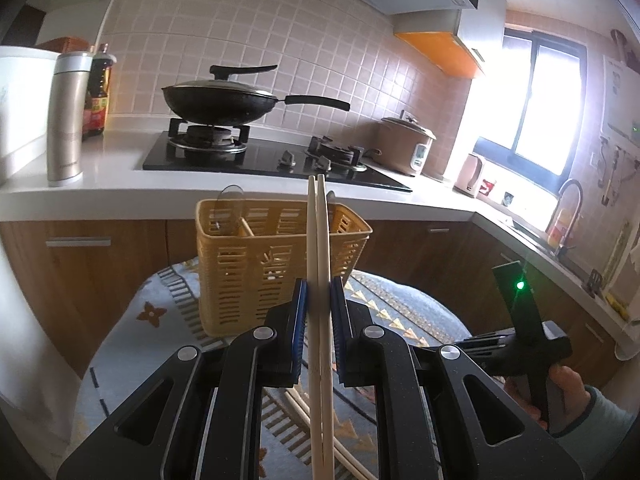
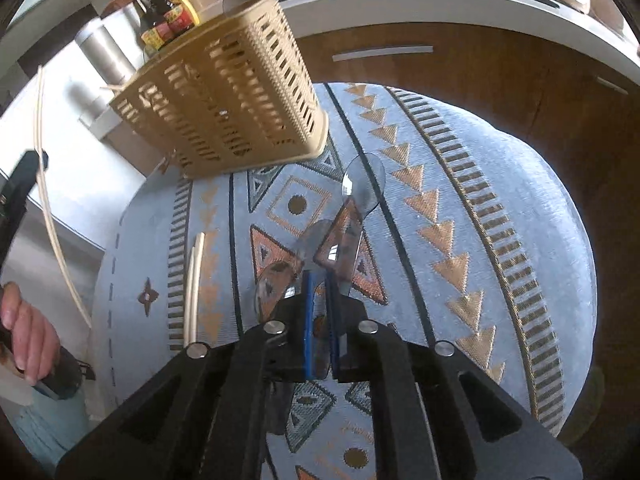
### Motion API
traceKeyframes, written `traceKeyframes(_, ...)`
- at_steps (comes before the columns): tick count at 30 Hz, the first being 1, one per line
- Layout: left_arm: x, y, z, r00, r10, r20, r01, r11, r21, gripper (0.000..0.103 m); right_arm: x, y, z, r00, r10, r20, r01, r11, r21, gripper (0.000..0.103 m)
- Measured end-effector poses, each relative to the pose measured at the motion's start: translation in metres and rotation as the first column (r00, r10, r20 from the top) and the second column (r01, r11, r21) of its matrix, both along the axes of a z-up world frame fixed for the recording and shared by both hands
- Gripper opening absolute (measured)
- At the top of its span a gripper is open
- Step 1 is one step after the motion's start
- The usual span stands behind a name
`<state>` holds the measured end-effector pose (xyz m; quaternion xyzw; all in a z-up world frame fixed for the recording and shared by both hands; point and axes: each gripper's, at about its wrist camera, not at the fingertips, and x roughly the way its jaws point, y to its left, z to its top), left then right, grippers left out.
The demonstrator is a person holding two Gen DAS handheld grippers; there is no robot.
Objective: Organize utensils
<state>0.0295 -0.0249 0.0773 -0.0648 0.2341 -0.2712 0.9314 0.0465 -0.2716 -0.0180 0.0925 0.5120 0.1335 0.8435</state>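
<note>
Through your left wrist camera, the left gripper is clamped on a pair of pale chopsticks. Their long axis runs straight up the frame, tips rising above the counter edge behind. Just beyond them stands the yellow slotted utensil basket on the patterned cloth, upright, with an inner divider and one clear plastic spoon in its left compartment. Two more chopsticks lie flat on the cloth below your fingers. To the right, your other hand grips the right tool's handle.

Through your right wrist camera, the right gripper has its blue pads drawn together on the handle of a clear plastic spoon, whose bowl points away and up-right over the cloth. One more clear spoon lies just left of the pads; the overlapping plastic may hide another. Two chopsticks lie side by side near the cloth's left edge, lengthwise up the frame. The basket sits at the cloth's far-left corner, and the cloth to the right is open. Your left hand shows at the left edge with its held chopsticks.
</note>
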Motion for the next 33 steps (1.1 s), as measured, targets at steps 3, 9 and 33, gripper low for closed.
traceKeyframes(3,-0.001,-0.001,0.0,1.0,0.001,0.007,-0.001,1.0,0.006,0.01,0.008,0.007,-0.005,1.0,0.015,-0.015,-0.015,1.0,-0.006,0.008)
traceKeyframes(9,0.003,0.001,-0.001,1.0,0.003,0.015,-0.003,1.0,-0.001,0.01,0.029,0.002,-0.007,0.999,-0.017,-0.041,0.016,1.0,-0.021,0.028)
traceKeyframes(33,0.019,0.021,-0.009,0.999,0.039,0.004,-0.039,0.998,-0.051,0.01,0.082,0.045,-0.016,0.998,-0.031,-0.05,0.015,0.952,-0.306,0.029)
